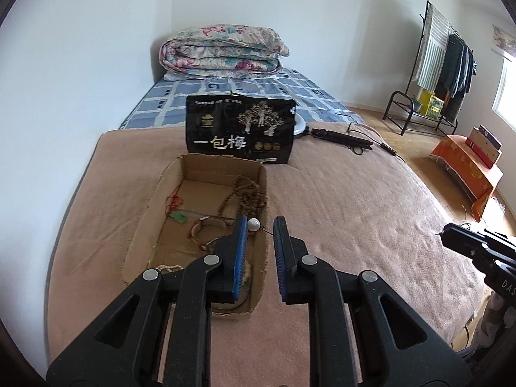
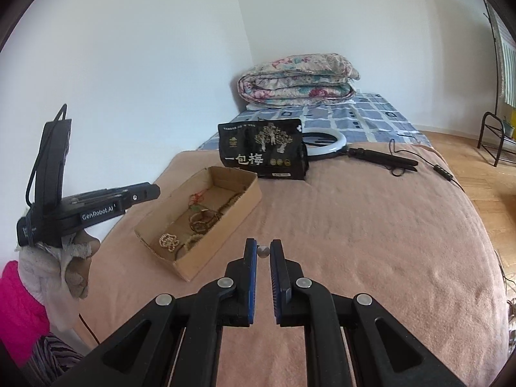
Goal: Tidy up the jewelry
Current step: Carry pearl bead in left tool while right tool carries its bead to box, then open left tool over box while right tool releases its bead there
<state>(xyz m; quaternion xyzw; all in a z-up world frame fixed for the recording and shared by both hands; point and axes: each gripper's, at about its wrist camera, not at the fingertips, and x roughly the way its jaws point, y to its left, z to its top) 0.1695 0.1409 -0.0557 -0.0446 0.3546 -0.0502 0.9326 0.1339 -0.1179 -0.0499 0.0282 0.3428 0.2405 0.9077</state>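
Note:
An open cardboard box [image 1: 167,177] [image 2: 245,203] lies on the pink blanket and holds several pieces: wooden bead strings [image 1: 246,193], a green pendant on a red cord [image 1: 179,216], bangles [image 1: 206,229] [image 2: 203,219] and a pearl bracelet [image 2: 168,241]. A white pearl on a thin pin [image 1: 253,224] [image 2: 263,251] lies on the blanket by the box's right wall. My left gripper [image 1: 260,229] is open above the box's right edge, the pearl just past its left fingertip. My right gripper [image 2: 263,249] is open, its tips on either side of the pearl.
A black snack bag [image 1: 240,129] [image 2: 262,150] stands behind the box. A ring light with handle and cable [image 2: 354,153] lies beyond it. A folded quilt [image 1: 222,50] sits at the bed's head. The bed edge drops to wooden floor on the right.

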